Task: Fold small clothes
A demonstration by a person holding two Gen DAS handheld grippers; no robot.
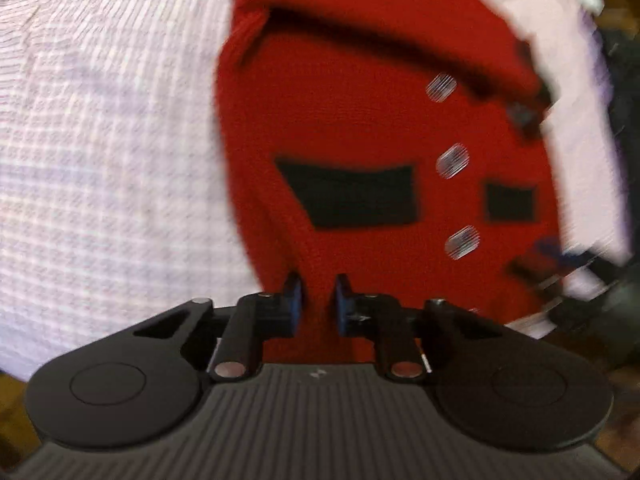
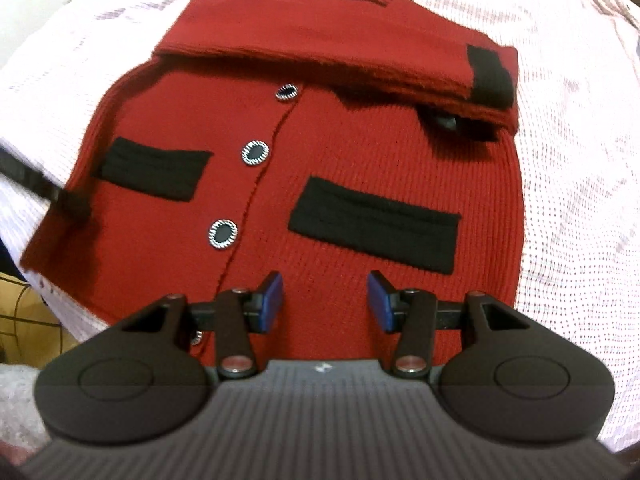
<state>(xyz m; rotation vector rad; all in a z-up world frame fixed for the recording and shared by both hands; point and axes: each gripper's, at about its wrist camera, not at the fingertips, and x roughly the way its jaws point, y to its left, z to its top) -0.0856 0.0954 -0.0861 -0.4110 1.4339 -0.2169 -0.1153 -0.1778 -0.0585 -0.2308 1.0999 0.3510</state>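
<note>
A small red knit cardigan (image 2: 340, 152) with black pocket bands and round silver-rimmed buttons lies on a white checked cloth (image 2: 580, 160). Its sleeves are folded across the chest; one black cuff (image 2: 490, 74) shows at the right. My right gripper (image 2: 325, 300) is open, jaws wide apart over the hem below the right pocket band (image 2: 372, 224). In the blurred left wrist view, my left gripper (image 1: 318, 300) has its jaws close together with red cardigan (image 1: 360, 120) fabric between them at the hem. The left gripper (image 2: 48, 190) also shows as a dark blur at the cardigan's left edge.
The white checked cloth (image 1: 100, 160) covers the whole surface around the cardigan. A yellowish surface (image 2: 24, 312) shows beyond the cloth's lower left edge. Dark objects (image 1: 620, 80) sit past the cloth's right edge in the left wrist view.
</note>
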